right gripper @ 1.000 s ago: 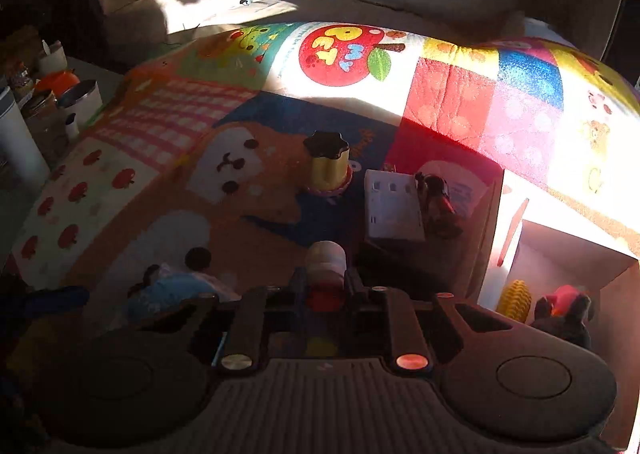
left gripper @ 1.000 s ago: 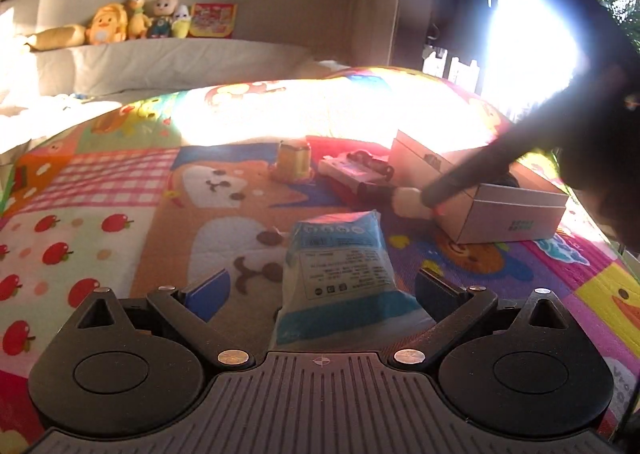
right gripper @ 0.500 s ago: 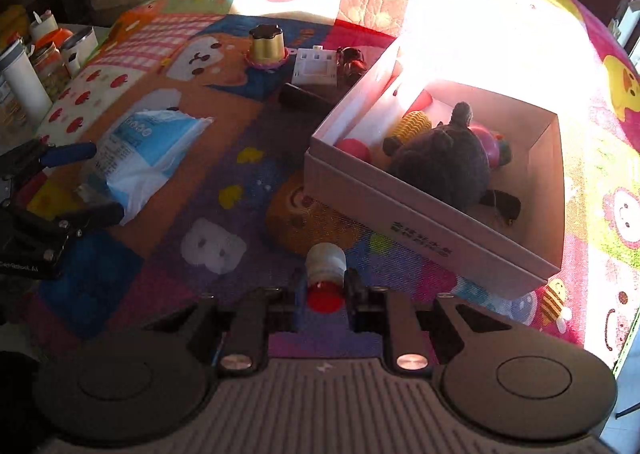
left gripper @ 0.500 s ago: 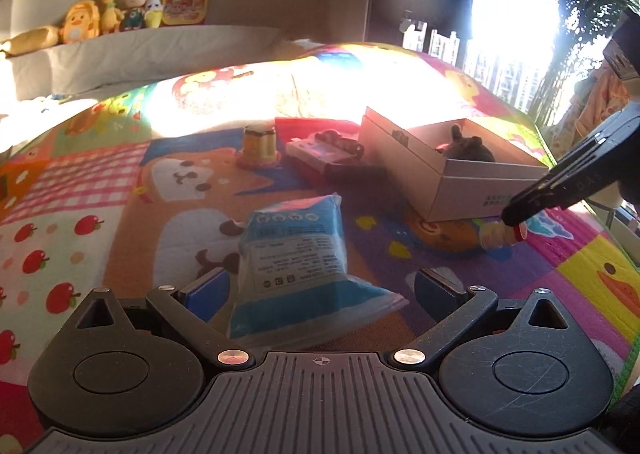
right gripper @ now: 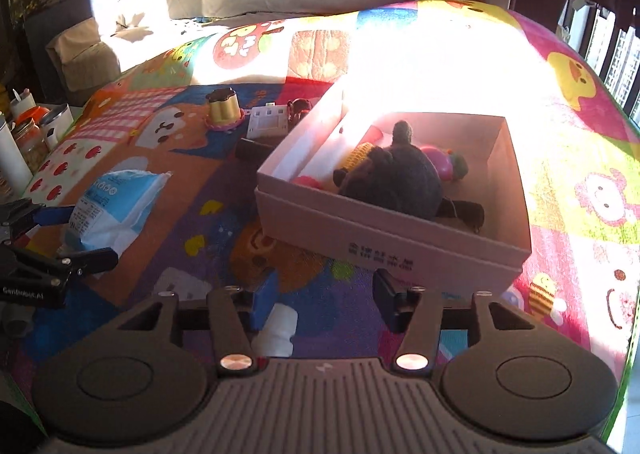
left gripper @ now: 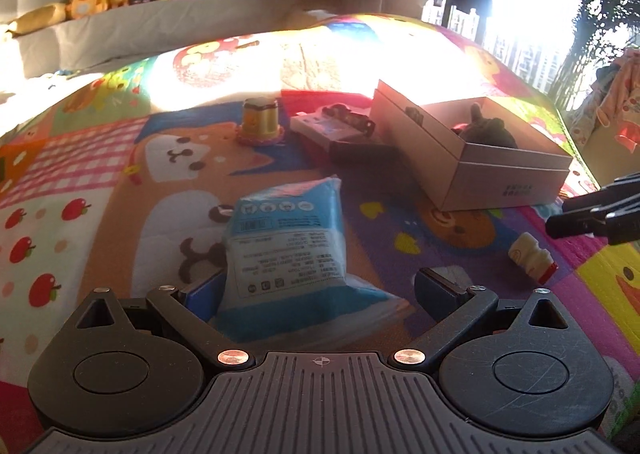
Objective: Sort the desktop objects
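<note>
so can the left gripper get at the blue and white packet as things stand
Probably yes. The blue and white packet lies flat on the mat, already between the open fingers of the left gripper, with nothing on it or in front of it. The small bottle lies well clear.

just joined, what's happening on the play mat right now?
A person is sorting items on a colourful play mat with two handheld tools. The right tool has just been opening, and the small white bottle with a red cap now lies on its side on the mat, outside the cardboard box. The box already holds a dark plush toy and other small toys. The left tool is open around a blue-and-white packet that lies flat on the mat.
</note>
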